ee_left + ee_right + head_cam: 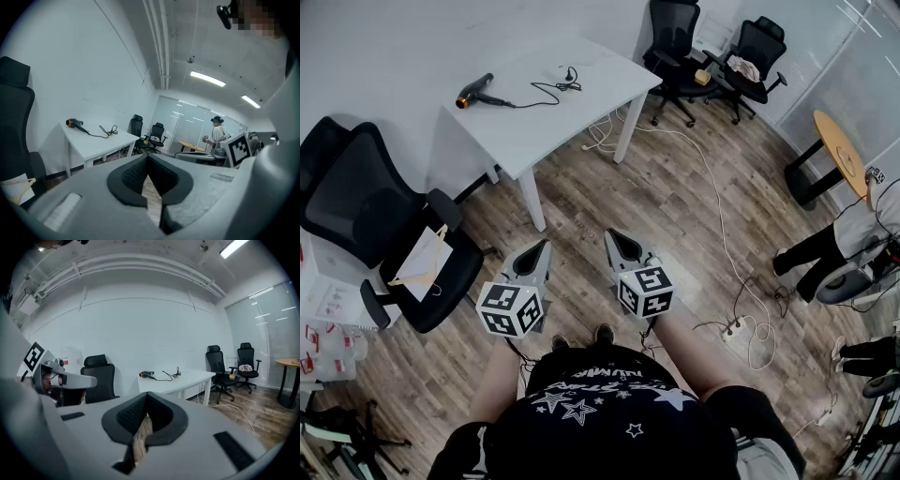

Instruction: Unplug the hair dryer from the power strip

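Head view: the left gripper (pixel 546 246) and the right gripper (pixel 611 236) hang side by side, each with its jaws together on nothing. The black hair dryer with a copper-coloured end (pixel 473 91) lies on the white rectangular table (pixel 544 127), well ahead and left of both tips. A white power strip (pixel 733 331) lies on the plank floor, right of the right jaws.

Left gripper view: the jaws meet tip to tip, and the hair dryer (pixel 75 123) lies far beyond them, to the left.

Right gripper view: the jaws are closed and empty, with the hair dryer (pixel 146 374) straight ahead, above the tips.
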Tool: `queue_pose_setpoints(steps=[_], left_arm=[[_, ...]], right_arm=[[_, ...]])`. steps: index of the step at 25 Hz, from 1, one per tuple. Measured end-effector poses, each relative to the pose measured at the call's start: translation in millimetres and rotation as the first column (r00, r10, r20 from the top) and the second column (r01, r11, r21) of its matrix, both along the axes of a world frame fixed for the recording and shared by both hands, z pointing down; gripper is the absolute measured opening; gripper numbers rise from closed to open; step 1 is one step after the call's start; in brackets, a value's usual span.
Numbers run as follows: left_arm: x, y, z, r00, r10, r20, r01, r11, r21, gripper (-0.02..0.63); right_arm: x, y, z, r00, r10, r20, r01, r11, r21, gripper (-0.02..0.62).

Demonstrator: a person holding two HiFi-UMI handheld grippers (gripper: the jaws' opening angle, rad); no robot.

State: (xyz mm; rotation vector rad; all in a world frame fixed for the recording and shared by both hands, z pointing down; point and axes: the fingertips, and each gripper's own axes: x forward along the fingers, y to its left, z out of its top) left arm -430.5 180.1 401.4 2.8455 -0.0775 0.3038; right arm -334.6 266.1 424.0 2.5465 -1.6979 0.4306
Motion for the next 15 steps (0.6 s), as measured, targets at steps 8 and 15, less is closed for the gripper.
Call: queue_pose_setpoints(steps=[8,15], left_arm=[[2,-16,1,1.000,-0.016,0.006,0.016,1.000,-0.001,0.008],[-13,-29,17,0.999,-0.025,0.043,0.026,0.999,-0.032,0.008]], right_arm=[[-5,-18,-3,1.000,-0.018,0.003,0.017,1.000,0.012,0.006],[-14,-24,12,0.999,-0.025,0.027,0.026,0.999,-0.022,0.006]])
